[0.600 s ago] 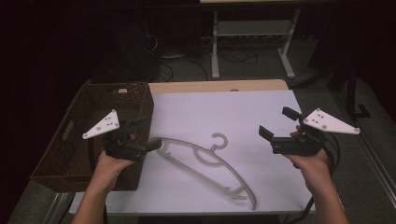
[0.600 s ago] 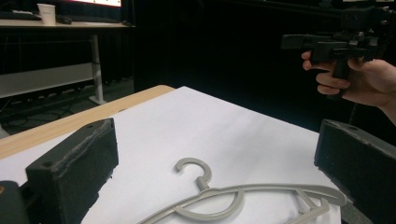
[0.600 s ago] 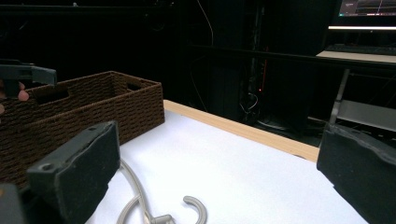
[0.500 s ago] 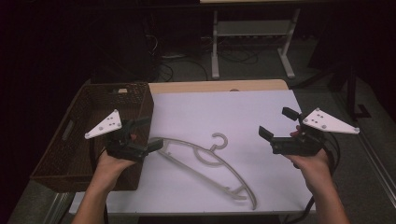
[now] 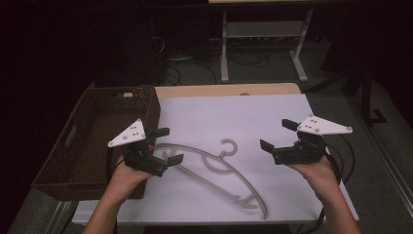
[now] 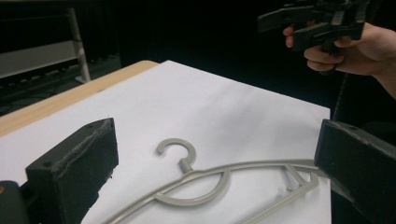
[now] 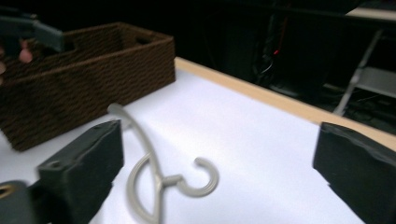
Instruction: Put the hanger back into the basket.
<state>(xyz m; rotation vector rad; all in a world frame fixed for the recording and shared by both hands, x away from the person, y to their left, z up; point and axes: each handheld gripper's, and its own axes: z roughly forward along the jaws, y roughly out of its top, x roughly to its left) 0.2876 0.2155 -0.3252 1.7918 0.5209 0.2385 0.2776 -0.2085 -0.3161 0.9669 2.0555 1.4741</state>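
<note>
White table [image 5: 234, 112] under dark room; grey hanger [image 5: 214, 168] lies flat. Left gripper [image 5: 165, 146] has edged nearer hanger end, jaws wide, empty. Right gripper [image 5: 280, 136] wide, waiting; grasp likely next.

A brown woven basket [image 5: 85, 146] sits at nine o'clock on the white table sheet [image 5: 234, 117], its long side running toward twelve. A light wooden table edge [image 5: 219, 90] shows at twelve, and beyond it a metal stand [image 5: 263, 44] rises from the dark floor.
</note>
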